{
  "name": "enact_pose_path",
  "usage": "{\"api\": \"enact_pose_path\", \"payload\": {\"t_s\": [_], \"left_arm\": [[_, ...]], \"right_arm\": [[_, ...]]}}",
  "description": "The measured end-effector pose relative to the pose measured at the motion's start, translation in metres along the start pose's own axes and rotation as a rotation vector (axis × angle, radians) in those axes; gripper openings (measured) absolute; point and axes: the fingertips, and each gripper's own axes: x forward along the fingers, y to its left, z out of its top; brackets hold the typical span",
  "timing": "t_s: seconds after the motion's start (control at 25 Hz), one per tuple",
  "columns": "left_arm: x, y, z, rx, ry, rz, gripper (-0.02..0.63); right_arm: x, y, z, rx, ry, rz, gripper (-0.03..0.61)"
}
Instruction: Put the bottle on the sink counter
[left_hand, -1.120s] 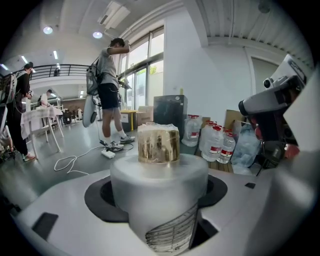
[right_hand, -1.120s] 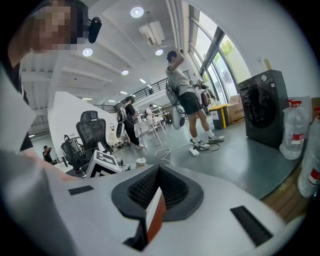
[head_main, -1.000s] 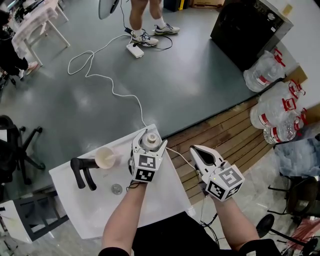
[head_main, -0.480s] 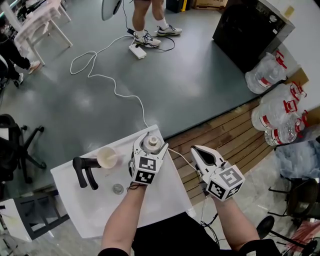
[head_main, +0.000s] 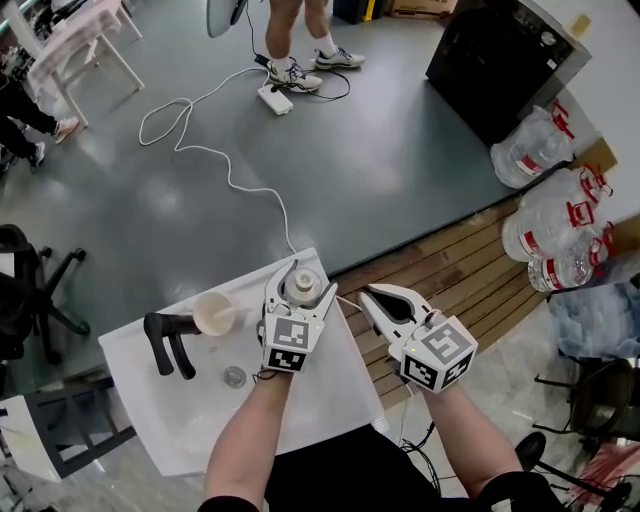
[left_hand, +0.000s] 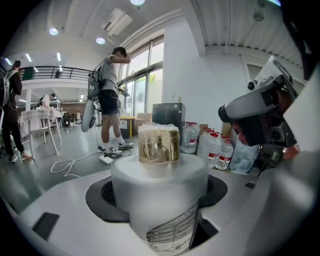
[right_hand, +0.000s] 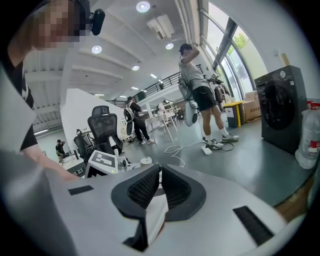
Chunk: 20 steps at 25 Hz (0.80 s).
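A frosted white bottle (head_main: 305, 287) with a gold cap (left_hand: 159, 145) stands upright between the jaws of my left gripper (head_main: 303, 281), which is shut on it. In the head view it is over the far right corner of the white sink counter (head_main: 330, 385); I cannot tell whether its base touches. The bottle (left_hand: 159, 187) fills the middle of the left gripper view. My right gripper (head_main: 370, 293) hovers just right of the counter's edge, shut with nothing in it; in its own view my right gripper (right_hand: 160, 181) has its ribbed pads pressed together.
On the counter are a black faucet (head_main: 165, 342), a pale cup (head_main: 212, 314) and the basin drain (head_main: 234, 377). A white cable (head_main: 230, 180) runs over the grey floor to a person's feet (head_main: 290, 70). Water jugs (head_main: 555, 215) and a black machine (head_main: 500, 60) stand at right.
My right gripper has moved left, closer to the counter's edge and the left gripper. The left gripper and bottle have stayed almost still.
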Motion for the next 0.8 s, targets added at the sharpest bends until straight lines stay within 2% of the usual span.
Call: {"api": "enact_pose_path", "payload": {"t_s": [0.2, 0.36, 0.56, 0.64, 0.8], "left_arm": [[0.006, 0.003, 0.002, 0.008, 0.003, -0.012, 0.328], [0.006, 0.003, 0.005, 0.003, -0.013, -0.021, 0.327], [0.003, -0.004, 0.002, 0.041, -0.012, -0.088, 0.327], [0.003, -0.008, -0.001, 0.065, 0.003, -0.115, 0.327], [0.005, -0.017, -0.011, 0.167, 0.055, -0.132, 0.327]], "right_arm": [[0.012, 0.002, 0.002, -0.008, 0.006, 0.013, 0.021], [0.02, -0.001, -0.004, -0.012, 0.033, 0.033, 0.097], [0.03, -0.001, -0.01, -0.012, 0.033, 0.068, 0.109], [0.032, -0.002, -0.012, -0.009, 0.034, 0.07, 0.109], [0.03, -0.004, -0.018, 0.005, 0.038, 0.069, 0.109]]}}
